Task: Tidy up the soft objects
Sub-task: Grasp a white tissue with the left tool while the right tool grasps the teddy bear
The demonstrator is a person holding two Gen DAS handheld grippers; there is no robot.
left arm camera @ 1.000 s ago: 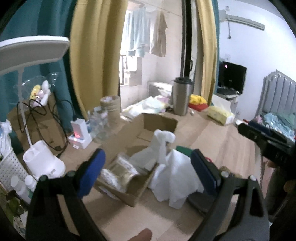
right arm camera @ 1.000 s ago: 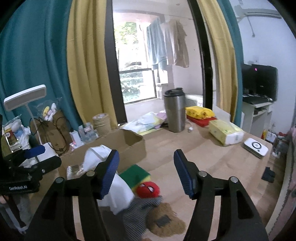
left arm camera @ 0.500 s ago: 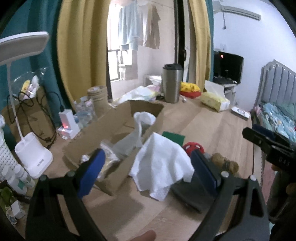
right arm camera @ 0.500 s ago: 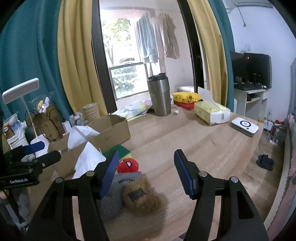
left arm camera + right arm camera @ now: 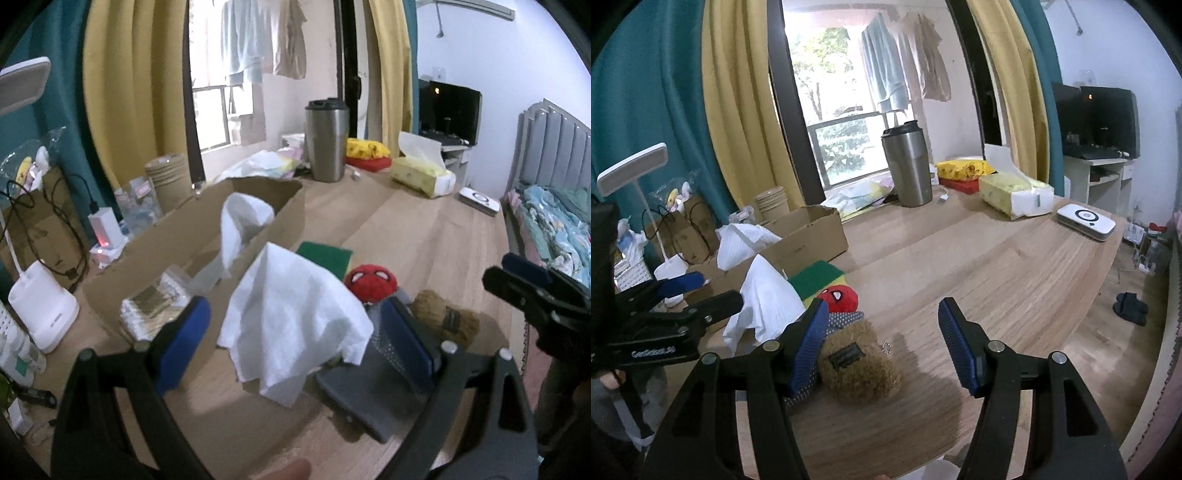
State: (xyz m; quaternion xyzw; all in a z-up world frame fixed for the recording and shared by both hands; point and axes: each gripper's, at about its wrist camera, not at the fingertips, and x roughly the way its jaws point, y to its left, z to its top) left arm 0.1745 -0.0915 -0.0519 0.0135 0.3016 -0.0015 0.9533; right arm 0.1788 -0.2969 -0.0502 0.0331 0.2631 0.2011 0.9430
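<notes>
A white cloth [image 5: 295, 317] lies draped over a pile on the wooden table, next to a cardboard box [image 5: 199, 251] that holds another white cloth [image 5: 240, 221]. Beside it lie a red spider-face plush [image 5: 371, 282], a brown teddy [image 5: 443, 319], a green sponge [image 5: 325, 254] and a grey checked cloth [image 5: 373, 384]. My left gripper [image 5: 295, 343] is open, with the white cloth between its fingers. My right gripper [image 5: 882, 347] is open above the table; the teddy [image 5: 857, 365] sits by its left finger. The plush [image 5: 840, 297] and white cloth [image 5: 764, 299] also show in the right wrist view.
A steel tumbler [image 5: 908, 166], a tissue box [image 5: 1015, 194], yellow and red packs [image 5: 964, 171] and a white device [image 5: 1086, 221] stand at the table's far side. A white lamp base [image 5: 40, 306] and cables sit left of the box.
Both grippers have drawn back toward the table's near side. The pile with the white cloth now sits between the left fingers, and the teddy has come beside the right gripper's left finger.
</notes>
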